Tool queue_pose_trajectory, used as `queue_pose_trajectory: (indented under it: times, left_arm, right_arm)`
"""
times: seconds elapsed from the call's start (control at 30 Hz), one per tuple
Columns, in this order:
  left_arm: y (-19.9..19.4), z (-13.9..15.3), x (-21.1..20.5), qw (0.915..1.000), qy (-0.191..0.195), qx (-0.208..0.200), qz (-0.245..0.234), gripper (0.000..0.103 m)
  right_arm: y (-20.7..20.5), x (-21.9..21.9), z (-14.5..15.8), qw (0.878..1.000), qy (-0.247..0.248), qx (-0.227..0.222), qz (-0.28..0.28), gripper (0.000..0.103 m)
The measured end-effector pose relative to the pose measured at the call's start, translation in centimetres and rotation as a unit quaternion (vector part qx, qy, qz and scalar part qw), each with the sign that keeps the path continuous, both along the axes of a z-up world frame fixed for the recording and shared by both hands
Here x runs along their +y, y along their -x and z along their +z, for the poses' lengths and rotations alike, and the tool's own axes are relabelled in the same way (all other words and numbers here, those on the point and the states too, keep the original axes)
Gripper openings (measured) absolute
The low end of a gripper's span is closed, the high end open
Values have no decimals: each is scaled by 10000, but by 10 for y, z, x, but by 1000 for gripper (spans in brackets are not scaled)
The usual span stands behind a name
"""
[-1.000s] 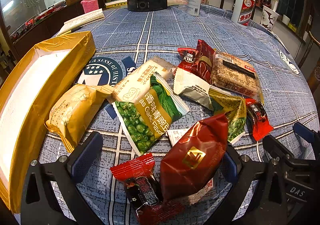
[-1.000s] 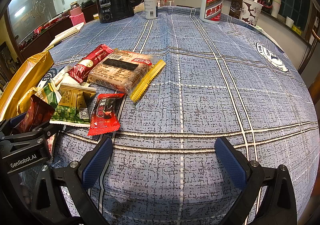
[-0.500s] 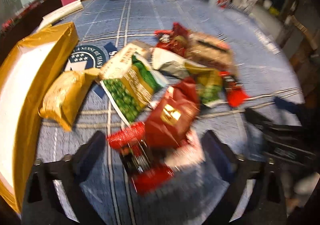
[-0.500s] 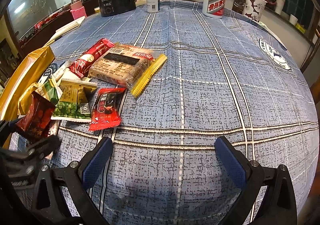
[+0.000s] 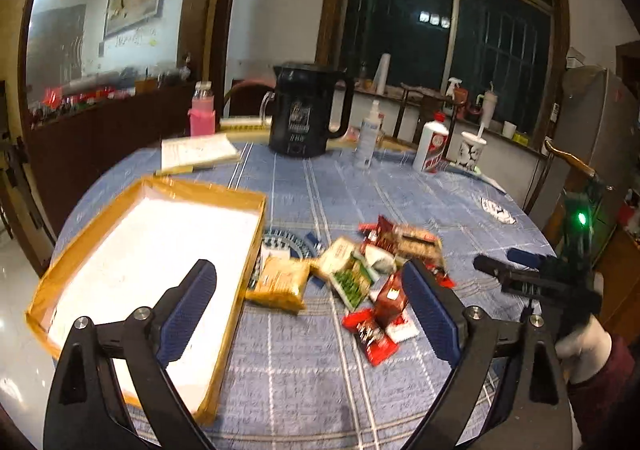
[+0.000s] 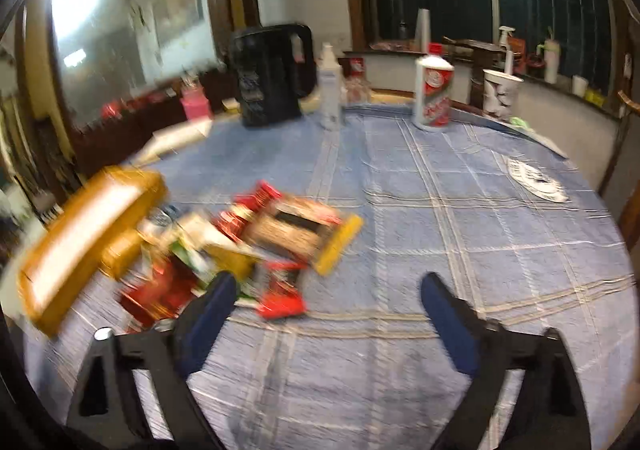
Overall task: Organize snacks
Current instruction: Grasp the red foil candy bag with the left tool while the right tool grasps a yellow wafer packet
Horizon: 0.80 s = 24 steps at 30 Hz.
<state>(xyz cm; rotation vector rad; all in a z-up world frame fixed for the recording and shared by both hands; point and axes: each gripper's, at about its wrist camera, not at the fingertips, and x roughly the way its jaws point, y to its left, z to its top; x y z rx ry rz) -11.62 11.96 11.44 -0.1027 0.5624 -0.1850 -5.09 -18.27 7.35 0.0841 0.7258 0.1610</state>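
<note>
Left gripper (image 5: pixel 308 282): held above the round table w/ blue plaid cloth (image 5: pixel 400 194); jaws apart and opening, nothing between the blue pads. Right gripper (image 6: pixel 328 298): also above the cloth; jaws wide but closing, no item between them. In the left wrist view the right gripper shows at far right, held by a hand in a white glove (image 5: pixel 580 334).

Pile of mixed snack packets (image 5: pixel 352 274): lies on the cloth just right of the shallow gold-rimmed cardboard tray w/ white floor (image 5: pixel 256 234). Incl. 1 yellow pouch (image 5: pixel 280 282) nearest the tray, 1 green pea packet (image 5: pixel 352 282), 1 dark-red pouch (image 5: pixel 390 296). Right wrist view is motion-blurred, so the other packets are hard to tell apart. Far edge: black electric kettle (image 5: pixel 306 110), white bottle w/ red label (image 5: pixel 432 146).
</note>
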Motion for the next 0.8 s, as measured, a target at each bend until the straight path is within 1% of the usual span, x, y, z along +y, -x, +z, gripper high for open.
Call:
queue_pose_trajectory:
  times: [0.07,0.1,0.13,0.2,0.27,0.43,0.5,0.53,0.57,0.6,0.73,0.8]
  left_arm:
    - [-2,-9,3,9998,113,141,-57,95]
    - [1,-13,4,9995,184,207,-140,94]
    - [3,-16,5,9993,220,239,-202,93]
    - [4,-21,2,9987,205,323,-333,92]
    - [6,-22,-1,9983,169,343,-438,92]
    - [-1,-30,-10,9949,252,574,-784,92]
    - [-3,-33,-18,9940,170,628,-881,92]
    - [-4,-34,-22,9936,110,636,-924,92]
    - [-5,-34,-27,9931,36,646,-980,92]
    - [-7,-35,-32,9925,-25,664,-1029,92]
    - [-14,-40,-53,9881,-334,791,-1275,92]
    - [-20,-42,-66,9855,-479,853,-1383,92]
  right_arm:
    - [-17,6,-3,9989,-302,308,204,87]
    - [-25,10,-6,9979,-417,435,247,79]
    - [-35,14,-10,9963,-547,591,289,77]
    - [-47,20,-18,9933,-767,780,370,74]
    - [-55,28,-24,9911,-883,901,425,71]
    - [-67,48,-39,9882,-917,1112,522,71]
    - [-67,52,-41,9888,-846,1095,553,69]
    - [-69,56,-43,9889,-770,1125,586,65]
    - [-71,59,-46,9875,-746,1240,628,45]
    - [-73,60,-50,9859,-767,1337,655,37]
    - [-68,57,-53,9867,-891,1177,687,36]
    - [-64,51,-54,9863,-1100,1049,634,35]
